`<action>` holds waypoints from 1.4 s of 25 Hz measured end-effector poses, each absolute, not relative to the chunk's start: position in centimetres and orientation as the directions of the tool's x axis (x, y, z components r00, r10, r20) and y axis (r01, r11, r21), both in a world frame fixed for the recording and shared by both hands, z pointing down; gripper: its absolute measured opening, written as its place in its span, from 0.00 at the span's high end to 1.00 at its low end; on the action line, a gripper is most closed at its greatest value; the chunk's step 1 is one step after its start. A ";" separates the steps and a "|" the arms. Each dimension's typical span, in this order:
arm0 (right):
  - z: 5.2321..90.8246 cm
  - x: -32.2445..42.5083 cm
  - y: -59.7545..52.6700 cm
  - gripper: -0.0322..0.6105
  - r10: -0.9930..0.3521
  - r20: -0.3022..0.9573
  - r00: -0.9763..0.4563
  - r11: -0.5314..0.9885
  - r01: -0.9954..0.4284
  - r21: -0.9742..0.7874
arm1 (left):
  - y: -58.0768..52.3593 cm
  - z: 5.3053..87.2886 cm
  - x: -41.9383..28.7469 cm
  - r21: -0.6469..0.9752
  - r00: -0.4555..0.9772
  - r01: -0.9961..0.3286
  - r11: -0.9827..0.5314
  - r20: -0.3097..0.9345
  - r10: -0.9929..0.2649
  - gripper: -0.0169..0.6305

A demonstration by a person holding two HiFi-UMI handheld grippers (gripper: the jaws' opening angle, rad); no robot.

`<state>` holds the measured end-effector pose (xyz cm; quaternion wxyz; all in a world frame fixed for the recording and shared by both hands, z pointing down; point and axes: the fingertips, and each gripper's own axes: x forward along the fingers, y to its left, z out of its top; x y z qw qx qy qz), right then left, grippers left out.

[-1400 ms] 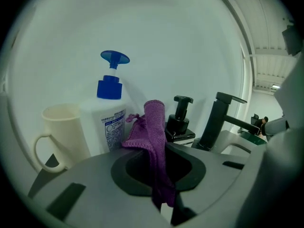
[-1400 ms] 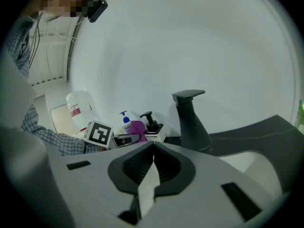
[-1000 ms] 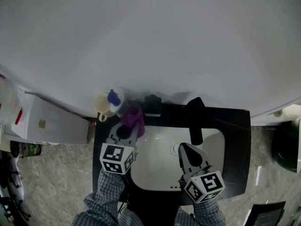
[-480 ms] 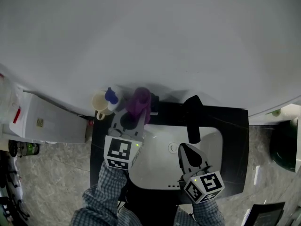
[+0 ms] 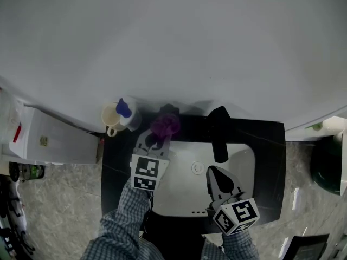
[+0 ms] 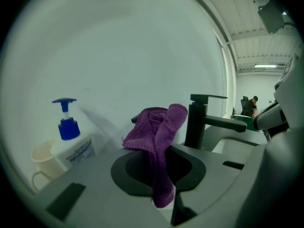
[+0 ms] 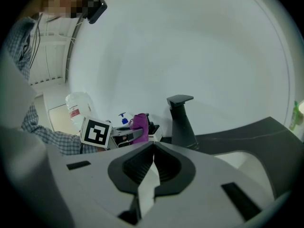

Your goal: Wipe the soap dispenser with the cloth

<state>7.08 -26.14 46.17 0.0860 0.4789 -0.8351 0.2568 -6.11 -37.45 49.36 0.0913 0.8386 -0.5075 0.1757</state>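
1. Left gripper (image 5: pixel 156 141): jaws closed on the purple cloth (image 6: pixel 159 127). It is pinched mid-fold, with a bunch sticking up past the tips and a tail hanging below them.
2. A dark object sits right behind the cloth bunch, mostly hidden, so I can't tell what it is.
3. Right gripper (image 7: pixel 153 152): jaws closed with the tips meeting, nothing in them.
4. Soap dispenser (image 6: pixel 71 144): white bottle with a blue pump, upright at the back left of the black worktop (image 5: pixel 116 167). In the head view it's at about 10 o'clock from the left jaws, clear of the cloth and not touching it.
5. A cream mug (image 6: pixel 42 158) stands just beside the dispenser, at its 9 o'clock.
6. The black faucet (image 6: pixel 199 122) is at 3 o'clock from the cloth and at 12 o'clock from the right jaws.
7. The right gripper hangs over the white basin (image 5: pixel 184 191); the left gripper is over the basin's 10 o'clock rim.
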 end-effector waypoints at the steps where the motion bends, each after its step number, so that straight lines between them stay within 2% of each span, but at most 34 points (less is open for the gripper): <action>1: 46.3 7.2 -26.0 0.92 -0.755 0.393 -0.525 0.406 -0.845 -0.347 | -37.4 49.8 -5.9 -0.022 0.425 -0.882 -0.470 0.394 -0.815 0.88; 13: 46.3 8.2 -24.9 0.92 -0.756 0.395 -0.521 0.397 -0.846 -0.356 | -35.5 51.5 -2.9 0.037 0.467 -0.863 -0.503 0.437 -0.769 0.89; 28: 45.2 9.2 -24.7 0.92 -0.769 0.370 -0.521 0.401 -0.844 -0.356 | -38.0 41.4 -4.0 0.008 0.417 -0.905 -0.426 0.229 -0.880 0.89; 35: 45.6 9.3 -24.7 0.92 -0.765 0.376 -0.522 0.396 -0.843 -0.365 | -39.7 42.9 -3.4 -0.010 0.404 -0.907 -0.422 0.263 -0.876 0.88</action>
